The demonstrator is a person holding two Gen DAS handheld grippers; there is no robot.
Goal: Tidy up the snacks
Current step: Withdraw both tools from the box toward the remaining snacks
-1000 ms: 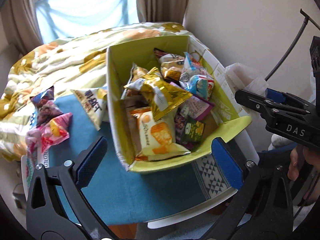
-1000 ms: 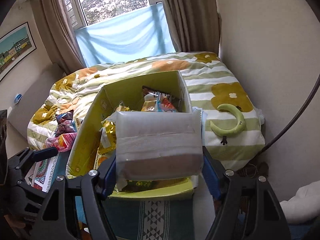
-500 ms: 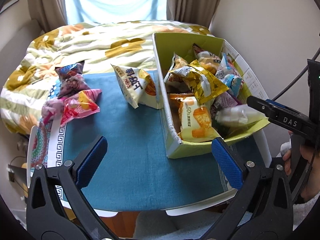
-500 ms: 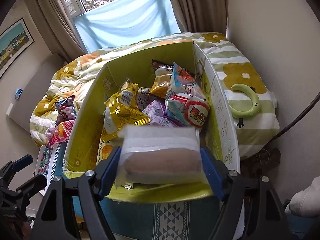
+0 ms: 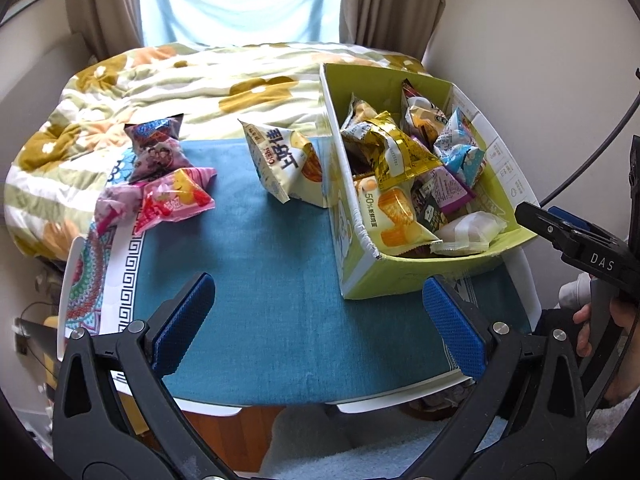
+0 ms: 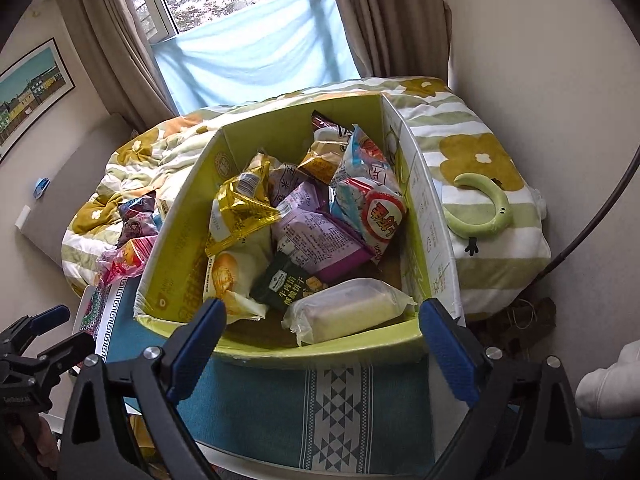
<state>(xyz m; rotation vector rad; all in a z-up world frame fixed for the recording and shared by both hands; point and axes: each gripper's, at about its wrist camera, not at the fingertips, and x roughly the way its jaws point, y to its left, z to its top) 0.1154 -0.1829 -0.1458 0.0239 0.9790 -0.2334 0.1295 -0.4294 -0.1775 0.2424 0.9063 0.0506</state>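
Snacks mostly in the green box [image 6: 416,200]; clear-wrapped cake [image 6: 348,310] lies at its near end w/ your right gripper [image 6: 322,332] wide, empty above. Left gripper [image 5: 318,320] wide too, facing the chip bag [image 5: 286,162] & pink pack [image 5: 176,196] outside.

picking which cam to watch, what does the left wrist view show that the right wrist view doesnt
Only the left wrist view shows the white chip bag leaning against the outside of the box and most of the bare blue cloth. Only the right wrist view shows the green curved toy on the bed, the framed picture and the trees outside. Both show the green box, the pale wrapped cake at its near end, the pink packet, and both grippers open and empty.
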